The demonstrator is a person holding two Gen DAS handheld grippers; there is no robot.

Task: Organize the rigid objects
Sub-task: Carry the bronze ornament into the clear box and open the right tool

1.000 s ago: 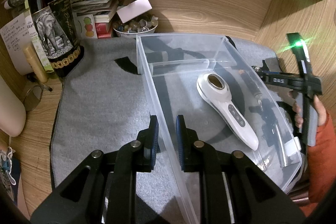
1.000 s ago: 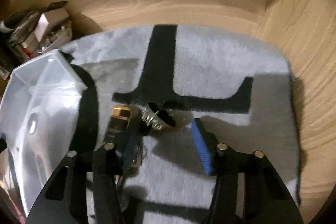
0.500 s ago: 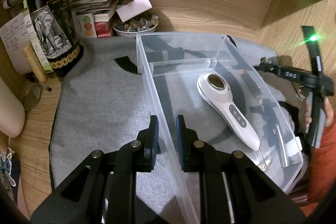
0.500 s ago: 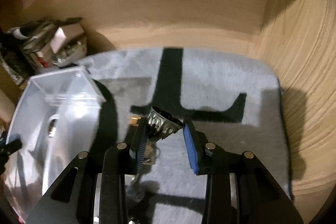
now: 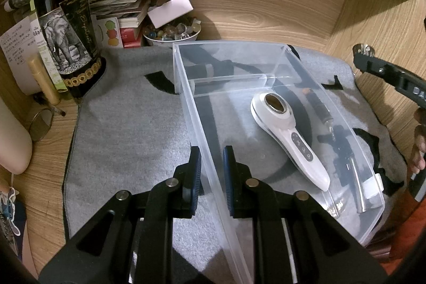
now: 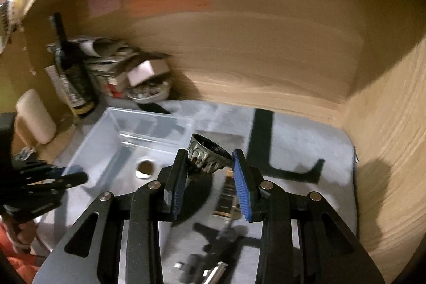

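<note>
While right gripper [image 6: 210, 178] clamps metal cup [image 6: 206, 157], mouth tilted up-right.

Bare grey felt mat [image 5: 127, 129] lies left of the clear plastic bin [image 5: 282, 63]; the dark wine bottle [image 5: 66, 25] (plus paper clutter [image 5: 119, 1]) blocks the back-left corner.

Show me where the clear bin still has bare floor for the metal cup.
The clear plastic bin has bare floor between its left wall and the white handheld massager, and behind the low divider. Its right side is crowded. The right gripper holds the dark ornate metal cup.
</note>
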